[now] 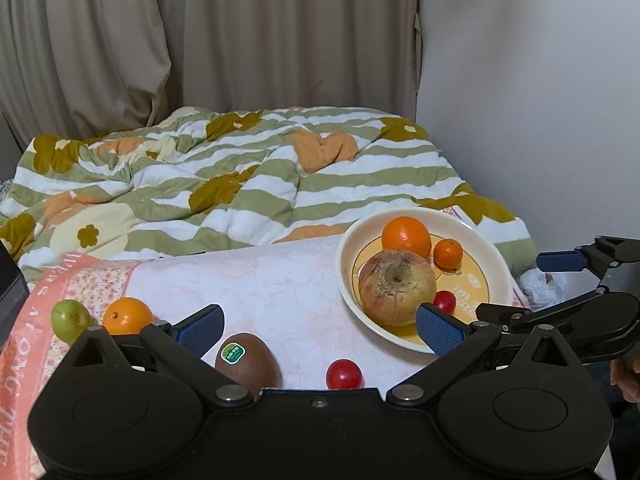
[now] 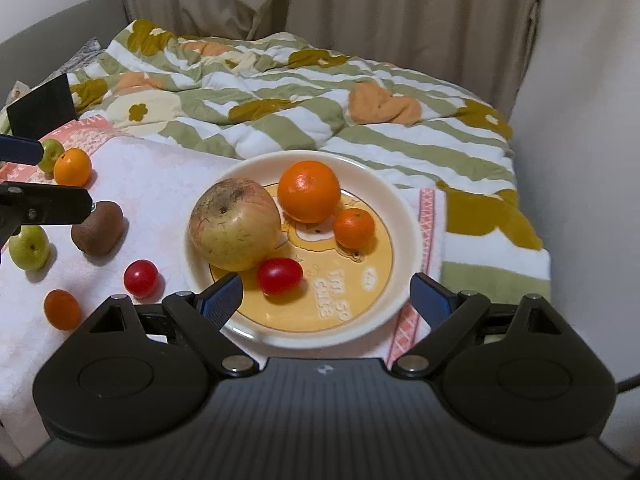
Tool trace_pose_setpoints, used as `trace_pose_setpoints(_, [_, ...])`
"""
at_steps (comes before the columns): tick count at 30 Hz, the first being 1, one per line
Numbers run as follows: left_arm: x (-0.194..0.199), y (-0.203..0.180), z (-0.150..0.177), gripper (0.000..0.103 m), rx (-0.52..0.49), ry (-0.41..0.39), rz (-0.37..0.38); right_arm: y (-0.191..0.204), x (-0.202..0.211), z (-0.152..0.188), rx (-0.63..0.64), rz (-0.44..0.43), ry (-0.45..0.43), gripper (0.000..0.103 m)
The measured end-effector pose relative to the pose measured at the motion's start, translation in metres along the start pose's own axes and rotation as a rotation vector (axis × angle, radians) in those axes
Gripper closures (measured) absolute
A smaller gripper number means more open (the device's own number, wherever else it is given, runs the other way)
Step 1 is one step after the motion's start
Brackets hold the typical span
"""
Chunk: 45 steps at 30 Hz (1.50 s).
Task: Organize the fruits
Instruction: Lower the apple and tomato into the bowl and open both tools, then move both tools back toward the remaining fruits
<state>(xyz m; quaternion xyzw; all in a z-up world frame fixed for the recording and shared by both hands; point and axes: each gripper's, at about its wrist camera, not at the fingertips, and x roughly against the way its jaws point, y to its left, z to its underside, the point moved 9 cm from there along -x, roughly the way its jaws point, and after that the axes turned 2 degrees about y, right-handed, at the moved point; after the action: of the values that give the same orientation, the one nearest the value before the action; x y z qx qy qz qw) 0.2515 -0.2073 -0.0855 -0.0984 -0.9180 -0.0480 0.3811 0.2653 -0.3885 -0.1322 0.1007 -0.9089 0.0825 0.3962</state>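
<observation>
Step in hand, as judged: fruit is being gathered onto the plate [image 2: 404, 216], and a cherry tomato [image 2: 279, 275] has apparently just been placed there. The right gripper [image 2: 326, 300] is hanging over the plate's near rim at lower centre of its view, jaws spread wide, nothing between them. The tomato is lying on the plate just beyond the left finger, beside the apple [image 2: 235, 224]. A large orange [image 2: 309, 191] and a small mandarin [image 2: 353, 227] are also sitting on the plate.

The left gripper [image 1: 320, 330] is hovering with jaws spread and empty at lower centre of its own view. The kiwi [image 1: 249, 360] and a second cherry tomato [image 1: 344, 374] are lying just ahead of it, low in the frame.

Still loose at the left of the right wrist view: the kiwi, that tomato, two green fruits [image 2: 29, 247], an orange [image 2: 72, 167] and a small orange fruit [image 2: 62, 309].

Next move, judged: one gripper needs to come down around a loose piece, the kiwi or tomato being nearest the left one, close gently since both are round and likely to roll, then carry it to the plate's free right side.

Surface: everything is resting on a pale pink towel [image 2: 160, 184] with a salmon printed border, spread over a bed. A green-and-white striped floral quilt [image 2: 304, 96] is filling mid-frame. Beige curtains [image 2: 360, 0] are hanging across the top, with a plain white wall at upper right.
</observation>
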Motion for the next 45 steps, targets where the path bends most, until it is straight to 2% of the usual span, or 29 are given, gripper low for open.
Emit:
trace_pose_setpoints(11, [0.056, 0.004, 0.004, 0.000, 0.029, -0.080, -0.025, 0.000, 0.065, -0.003, -0.068, 0.007, -0.056, 0.000])
trace_pose_setpoints(16, [0.079, 0.017, 0.013, 0.000, 0.052, -0.092, -0.068, 0.005, 0.087, -0.004, -0.085, 0.004, -0.068, 0.000])
trace_pose_setpoints(24, [0.111, 0.059, 0.035, 0.000, 0.068, -0.104, -0.135, 0.026, 0.116, -0.003, -0.104, 0.003, -0.086, 0.000])
trace_pose_setpoints(29, [0.123, 0.090, 0.047, 0.000, 0.078, -0.109, -0.147, 0.049, 0.128, 0.000, -0.099, 0.007, -0.096, 0.000])
trace_pose_setpoints(34, [0.131, 0.117, 0.052, 0.000, 0.069, -0.116, -0.109, 0.077, 0.136, 0.004, -0.128, 0.028, -0.095, 0.000])
trace_pose_setpoints(45, [0.112, 0.159, 0.069, 0.000, -0.014, -0.086, 0.059, 0.131, 0.128, 0.022, -0.272, 0.119, -0.072, 0.000])
